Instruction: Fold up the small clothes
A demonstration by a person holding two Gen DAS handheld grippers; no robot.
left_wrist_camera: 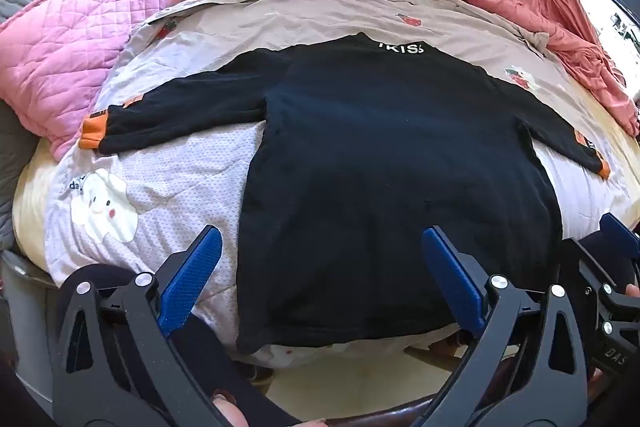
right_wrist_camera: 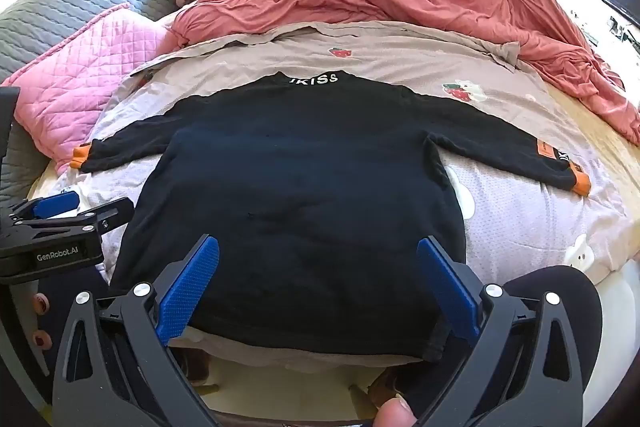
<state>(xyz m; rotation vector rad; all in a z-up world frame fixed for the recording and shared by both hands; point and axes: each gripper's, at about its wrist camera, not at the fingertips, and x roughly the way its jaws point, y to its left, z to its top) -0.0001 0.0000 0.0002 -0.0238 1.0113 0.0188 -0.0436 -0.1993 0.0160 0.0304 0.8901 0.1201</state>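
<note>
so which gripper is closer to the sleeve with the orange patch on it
Right. The right gripper hangs over the black sweater's hem on the patched sleeve's side; the left gripper sits at the hem's opposite corner, farther off.

Both wrist views look forward from the bed's (left_wrist_camera: pixel 168 163) near edge, sharing the black shirt (right_wrist_camera: pixel 304 195).

A bed (right_wrist_camera: pixel 600 131) carries a pale printed sheet (right_wrist_camera: pixel 520 211) under the black sweater (right_wrist_camera: pixel 304 195).
</note>
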